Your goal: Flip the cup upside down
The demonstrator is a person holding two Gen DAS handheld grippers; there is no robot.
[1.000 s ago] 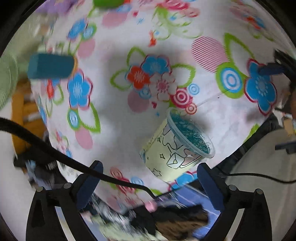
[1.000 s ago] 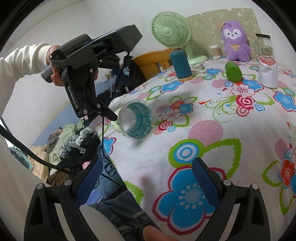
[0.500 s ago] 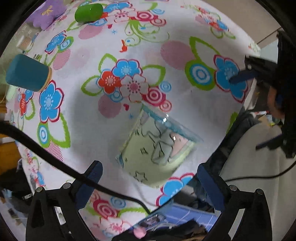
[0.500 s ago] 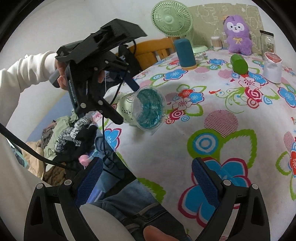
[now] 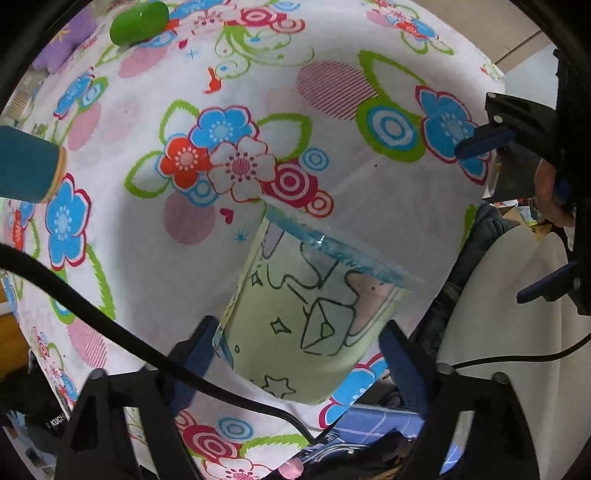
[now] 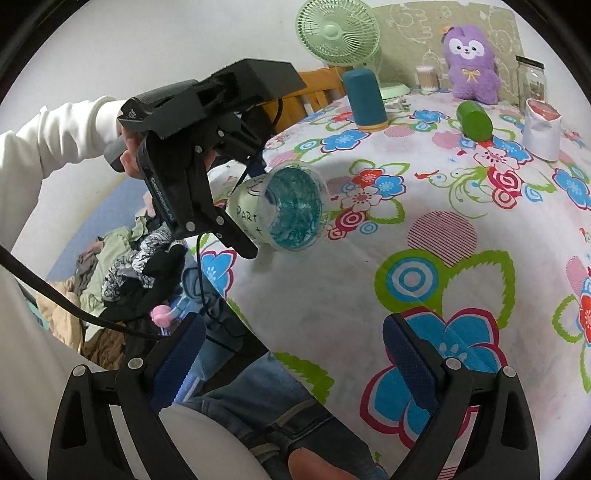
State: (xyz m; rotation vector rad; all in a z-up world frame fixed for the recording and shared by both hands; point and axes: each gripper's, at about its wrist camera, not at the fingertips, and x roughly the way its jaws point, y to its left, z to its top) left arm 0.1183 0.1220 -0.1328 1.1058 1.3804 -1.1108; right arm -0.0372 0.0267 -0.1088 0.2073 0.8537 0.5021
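The cup point(image 5: 310, 317), pale green with black line drawings and a blue-tinted rim, lies tipped on its side near the front-left corner of the counter point(image 6: 461, 288), its open mouth turned toward the middle of the flowered cloth. In the right wrist view the cup point(image 6: 284, 210) shows its blue-streaked inside and some handwriting on its wall. The left gripper point(image 5: 295, 354) has its blue fingers point(image 5: 201, 345) clamped on the cup's lower body, one on each side. Seen from the right wrist, the left gripper point(image 6: 251, 206) angles down from the upper left, held by a hand in a white sleeve point(image 6: 55, 147) that reaches in from the left edge. The right gripper point(image 6: 291, 354) hangs over the counter's near edge with its fingers point(image 6: 406, 354) spread wide, gripping nothing, well apart from the cup. Farther back stand a teal cylinder point(image 6: 364, 99), a green canister point(image 6: 474, 120) on its side, a white pouch point(image 6: 541, 129), a purple plush toy point(image 6: 469, 70), and a green fan point(image 6: 338, 31).
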